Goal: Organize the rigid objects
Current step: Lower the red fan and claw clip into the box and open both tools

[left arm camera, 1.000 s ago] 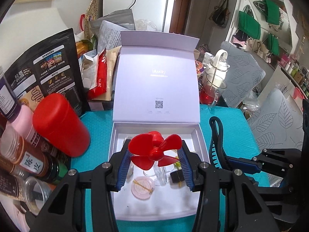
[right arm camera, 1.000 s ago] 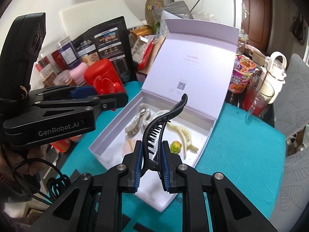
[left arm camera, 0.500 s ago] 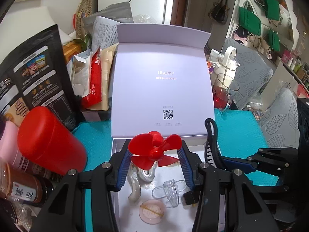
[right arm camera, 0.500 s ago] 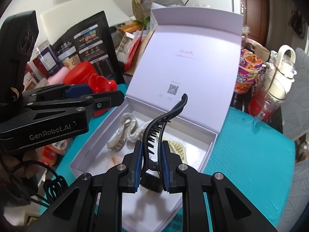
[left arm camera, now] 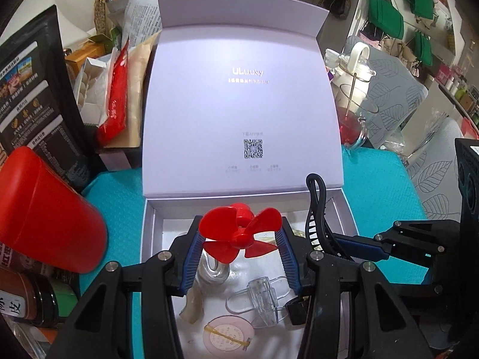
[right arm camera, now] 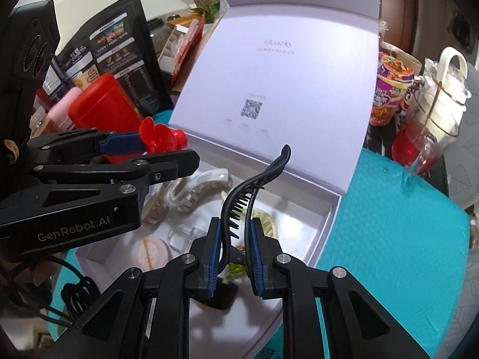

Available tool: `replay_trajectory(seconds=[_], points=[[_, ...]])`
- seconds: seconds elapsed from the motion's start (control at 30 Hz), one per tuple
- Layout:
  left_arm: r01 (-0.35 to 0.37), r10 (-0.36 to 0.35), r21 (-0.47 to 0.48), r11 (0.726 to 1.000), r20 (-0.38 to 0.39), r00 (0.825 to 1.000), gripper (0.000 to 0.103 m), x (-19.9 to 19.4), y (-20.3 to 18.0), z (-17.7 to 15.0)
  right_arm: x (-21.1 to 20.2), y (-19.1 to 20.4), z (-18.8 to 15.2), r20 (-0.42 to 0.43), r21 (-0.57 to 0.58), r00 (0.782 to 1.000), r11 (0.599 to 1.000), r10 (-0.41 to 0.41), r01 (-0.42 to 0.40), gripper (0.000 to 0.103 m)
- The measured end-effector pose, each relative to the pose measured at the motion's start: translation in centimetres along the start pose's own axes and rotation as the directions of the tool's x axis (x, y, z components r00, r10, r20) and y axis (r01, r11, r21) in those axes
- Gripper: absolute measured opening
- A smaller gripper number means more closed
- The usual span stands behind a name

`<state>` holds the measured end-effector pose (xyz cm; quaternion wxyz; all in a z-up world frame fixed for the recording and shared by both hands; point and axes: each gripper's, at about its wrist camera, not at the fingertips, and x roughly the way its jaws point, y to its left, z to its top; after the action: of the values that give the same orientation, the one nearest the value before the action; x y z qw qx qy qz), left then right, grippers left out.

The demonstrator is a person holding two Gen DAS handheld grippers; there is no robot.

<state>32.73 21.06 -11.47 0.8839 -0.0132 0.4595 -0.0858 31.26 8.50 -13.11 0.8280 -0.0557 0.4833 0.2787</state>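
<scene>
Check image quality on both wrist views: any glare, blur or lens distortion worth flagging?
Left wrist view: strong fisheye bending with dark corners; a bright glare patch on the open box lid washes out its printed logo; the red fan is sharp. Right wrist view: same curved edges; the black hair clip is crisp, while items on the box floor nearest the camera look soft.

Red propeller [left arm camera: 241, 233], black hair clip [right arm camera: 248, 191], pale lilac box [left arm camera: 242, 95], teal mat [right arm camera: 389, 239]
</scene>
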Motion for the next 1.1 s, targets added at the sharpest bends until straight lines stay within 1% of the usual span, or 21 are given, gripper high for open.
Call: replay_trajectory(seconds=[0.1,0.33,0.63,0.77,0.9,0.97,1.0,1.03,1.1], points=[[0.006,-0.006,0.001,1.0,-0.023,1.0,0.047,0.8,-0.1,-0.1,0.5,-0.1,-0.2,-0.012,0.006,1.0,1.0,-0.001,0.001,0.019],[-0.006,0.004,-0.022,1.0,-0.072,0.997,0.047,2.3,0.5,-1.1,1.4,-0.4,-1.2,-0.046,0.021,0.999,1.0,-0.003,0.004,0.019],[-0.012,0.007,-0.04,0.999,-0.121,0.993,0.047,3.5,0.5,-2.2,2.5,-0.6,-2.0,-0.083,0.023,0.997,1.0,-0.012,0.014,0.019],[-0.018,0.013,-0.039,0.999,-0.129,0.992,0.047,3.6,0.5,-2.4,2.8,-0.8,-1.8,-0.087,0.03,0.996,0.999,-0.02,0.023,0.019],[-0.002,-0.002,-0.031,1.0,-0.128,0.992,0.047,3.5,0.4,-2.2,3.1,-0.7,-1.7,-0.093,0.034,0.995,0.999,-0.022,0.025,0.02],[0.021,-0.025,-0.027,0.999,-0.124,0.992,0.047,3.2,0.2,-1.9,2.9,-0.6,-1.7,-0.091,0.035,0.996,0.999,-0.021,0.025,0.022],[0.016,-0.018,-0.023,1.0,-0.125,0.992,0.047,3.1,0.0,-1.9,2.6,-0.6,-1.8,-0.087,0.036,0.996,0.999,-0.021,0.024,0.025],[-0.003,0.001,-0.017,1.0,-0.129,0.992,0.048,3.0,-0.1,-1.8,2.5,-0.5,-1.8,-0.085,0.035,0.996,0.999,-0.023,0.026,0.029],[-0.038,0.037,-0.007,0.999,-0.146,0.989,0.048,2.8,-0.3,-1.7,2.1,-0.4,-1.9,-0.08,0.035,0.996,0.999,-0.031,0.034,0.031]])
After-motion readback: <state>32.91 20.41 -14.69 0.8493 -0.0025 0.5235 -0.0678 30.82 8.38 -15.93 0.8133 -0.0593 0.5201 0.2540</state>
